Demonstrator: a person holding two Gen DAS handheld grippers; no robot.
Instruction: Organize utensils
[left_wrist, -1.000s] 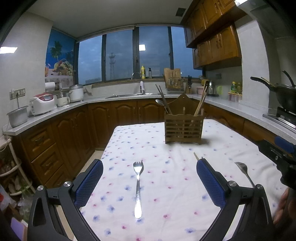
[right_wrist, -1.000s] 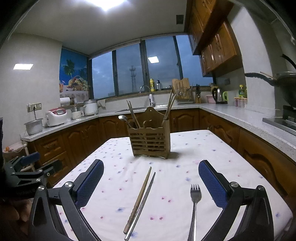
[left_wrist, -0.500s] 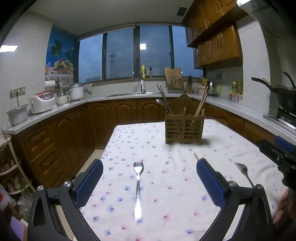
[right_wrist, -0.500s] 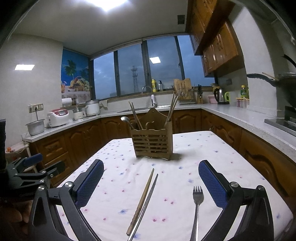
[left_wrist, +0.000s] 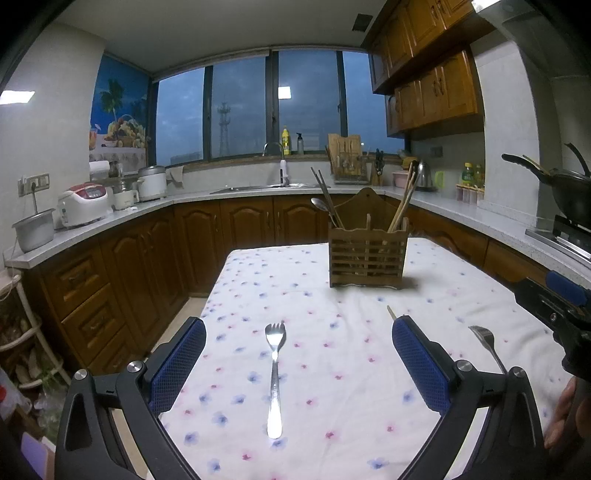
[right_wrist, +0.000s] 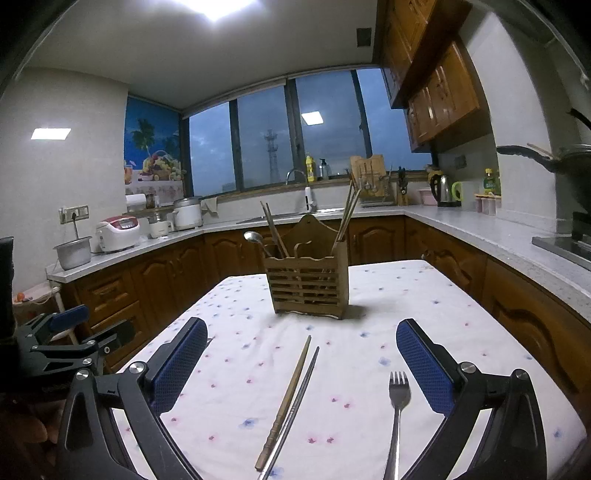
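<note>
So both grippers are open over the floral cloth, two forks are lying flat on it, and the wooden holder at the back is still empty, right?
Not quite: the wooden holder is not empty. The right wrist view shows a spoon and several chopsticks standing in it. The rest holds: the left gripper and right gripper are open, and two forks lie flat on the floral cloth.

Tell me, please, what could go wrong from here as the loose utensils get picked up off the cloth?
The forks lie flat on the soft tablecloth, so fingers closing on one may pinch and drag the fabric. The two chopsticks lie side by side almost touching; the open right gripper might catch only one and roll the other away. The holder already has tall chopsticks leaning outward, which an incoming utensil could knock.
</note>
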